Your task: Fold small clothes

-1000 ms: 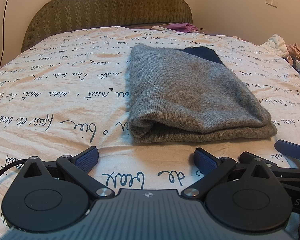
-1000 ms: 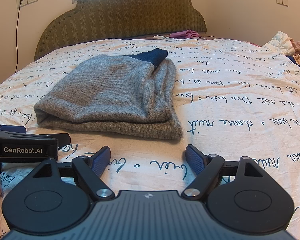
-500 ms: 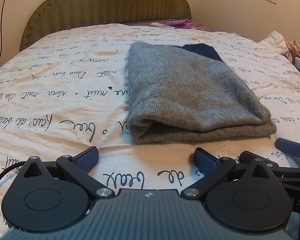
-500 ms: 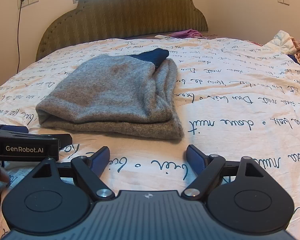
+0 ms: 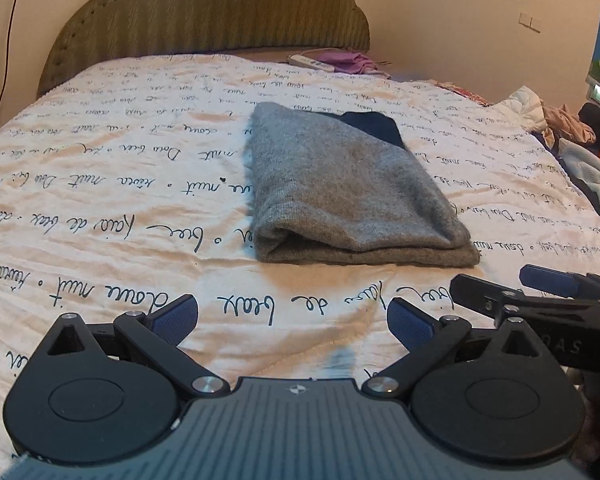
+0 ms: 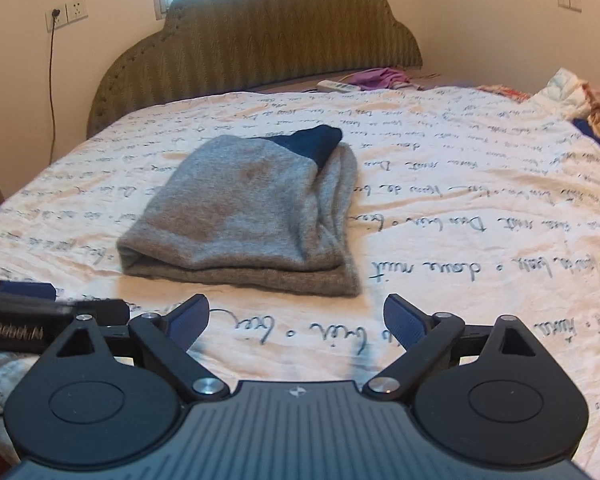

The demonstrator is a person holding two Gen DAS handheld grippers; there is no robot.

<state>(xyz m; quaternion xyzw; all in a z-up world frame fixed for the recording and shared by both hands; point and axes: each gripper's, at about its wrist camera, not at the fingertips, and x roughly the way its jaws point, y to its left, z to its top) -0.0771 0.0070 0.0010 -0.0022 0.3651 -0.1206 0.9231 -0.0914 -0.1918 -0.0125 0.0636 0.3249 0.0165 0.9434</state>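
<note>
Bed sheet (image 5: 100,208), cream with handwritten script print, olive padded headboard (image 6: 260,48) against the wall, loose clothes pile (image 5: 560,128) at the right edge. Left gripper (image 5: 292,322) jaws spread wide, nothing between them, over bare sheet. Right gripper (image 6: 296,320) jaws have just been opening, also empty. Grey knit sweater (image 5: 340,184) lies folded mid-bed, just beyond both grippers, dark blue part showing at its far end.

left gripper (image 5: 293,317) agape, right gripper (image 6: 296,319) widening (empty)
</note>
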